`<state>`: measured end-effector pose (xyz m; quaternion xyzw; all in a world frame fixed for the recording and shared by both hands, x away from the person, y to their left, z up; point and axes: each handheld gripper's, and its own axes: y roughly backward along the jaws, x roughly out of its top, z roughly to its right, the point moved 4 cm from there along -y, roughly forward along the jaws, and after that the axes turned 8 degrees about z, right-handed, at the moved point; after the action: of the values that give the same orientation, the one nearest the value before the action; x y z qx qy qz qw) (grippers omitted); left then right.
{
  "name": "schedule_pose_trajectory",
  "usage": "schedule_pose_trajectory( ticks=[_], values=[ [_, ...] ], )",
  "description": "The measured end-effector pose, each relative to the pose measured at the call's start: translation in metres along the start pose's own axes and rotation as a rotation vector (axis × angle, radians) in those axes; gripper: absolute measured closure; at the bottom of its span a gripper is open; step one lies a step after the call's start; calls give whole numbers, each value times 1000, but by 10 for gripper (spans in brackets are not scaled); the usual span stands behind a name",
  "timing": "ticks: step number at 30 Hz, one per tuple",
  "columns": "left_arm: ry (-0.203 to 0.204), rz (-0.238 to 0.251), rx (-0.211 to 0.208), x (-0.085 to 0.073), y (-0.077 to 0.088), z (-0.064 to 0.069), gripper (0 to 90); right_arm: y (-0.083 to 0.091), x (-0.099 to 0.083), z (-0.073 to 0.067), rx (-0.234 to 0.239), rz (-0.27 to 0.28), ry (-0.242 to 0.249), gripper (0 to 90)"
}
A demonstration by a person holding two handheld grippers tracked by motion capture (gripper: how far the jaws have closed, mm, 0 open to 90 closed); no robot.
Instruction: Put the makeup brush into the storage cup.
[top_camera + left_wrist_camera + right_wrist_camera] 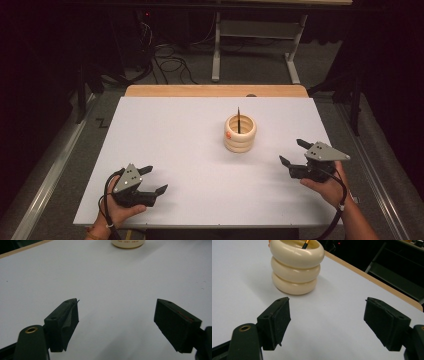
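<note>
Nearest the camera, the left gripper [151, 181] and right gripper [294, 152] rest low over the counter [165, 135], both w/ jaws wide apart and holding nothing. The holder [240, 133] stands a bit right of the counter's middle, well apart from both, nearer the right gripper. The step, I judge, is a reach for the pencil [239, 120]: better come from above w/ the right gripper, close on the shaft only, and lift straight up so the holder does not tip. The holder is cream, like three stacked rings, upright; the pencil is dark and thin, standing inside it, tip above the rim. Behind is a wood edge.
</note>
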<state>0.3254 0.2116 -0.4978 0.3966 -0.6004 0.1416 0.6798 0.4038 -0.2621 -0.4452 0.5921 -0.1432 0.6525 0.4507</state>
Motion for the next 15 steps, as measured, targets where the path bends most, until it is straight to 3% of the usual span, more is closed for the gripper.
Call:
schedule_pose_trajectory(
  ticks=[15],
  values=[
    [-4, 1, 2, 1, 0, -1, 207, 22, -13, -6, 3, 47, -42, 223]
  ],
)
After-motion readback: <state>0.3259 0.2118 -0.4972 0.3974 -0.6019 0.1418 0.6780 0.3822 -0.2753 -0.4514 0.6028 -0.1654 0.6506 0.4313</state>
